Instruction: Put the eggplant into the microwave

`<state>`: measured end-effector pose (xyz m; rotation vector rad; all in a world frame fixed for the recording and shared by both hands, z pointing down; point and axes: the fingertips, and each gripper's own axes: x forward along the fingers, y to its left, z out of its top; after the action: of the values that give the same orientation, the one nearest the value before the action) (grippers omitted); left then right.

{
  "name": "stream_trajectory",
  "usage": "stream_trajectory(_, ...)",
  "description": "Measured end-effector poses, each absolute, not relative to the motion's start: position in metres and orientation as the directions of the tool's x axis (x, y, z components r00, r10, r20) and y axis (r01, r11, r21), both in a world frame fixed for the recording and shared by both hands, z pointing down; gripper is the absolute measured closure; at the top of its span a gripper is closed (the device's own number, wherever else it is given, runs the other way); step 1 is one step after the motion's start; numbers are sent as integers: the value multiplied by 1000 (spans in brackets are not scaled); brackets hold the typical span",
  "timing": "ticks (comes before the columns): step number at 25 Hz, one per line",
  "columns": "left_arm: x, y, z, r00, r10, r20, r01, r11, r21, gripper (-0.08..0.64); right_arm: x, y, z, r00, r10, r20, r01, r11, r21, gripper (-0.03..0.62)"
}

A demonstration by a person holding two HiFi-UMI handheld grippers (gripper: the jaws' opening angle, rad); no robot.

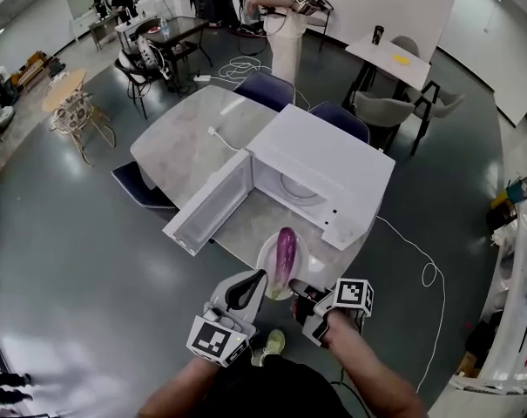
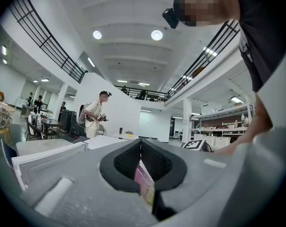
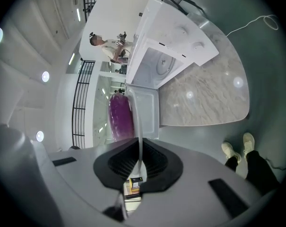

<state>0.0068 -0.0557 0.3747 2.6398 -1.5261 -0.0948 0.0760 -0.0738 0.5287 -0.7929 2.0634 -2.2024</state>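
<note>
My left gripper [image 1: 251,284] and right gripper [image 1: 303,300] both clench the rim of the white plate [image 1: 266,259] — on it lies the eggplant [image 1: 285,251], glossy purple, just before the open microwave [image 1: 333,168], whose door [image 1: 209,212] juts out to the left.

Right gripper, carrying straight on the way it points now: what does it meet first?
Likely the microwave's open door, just past the plate that the right gripper grips, rather than the cavity. Depth is unclear.
</note>
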Motion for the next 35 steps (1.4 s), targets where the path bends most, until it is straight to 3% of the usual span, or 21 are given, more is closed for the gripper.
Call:
stream_trajectory(20,-32,-162,411,681,-732,-5,-727,-677,118,551,50,-179,586,-700,-582,414,-330,-251,-910,574)
stream_trajectory(35,-23,-233,471,683,-730,-11,-721,-677,150,551,48,-276,663,-583,-683,441,-301,-323,-897,574)
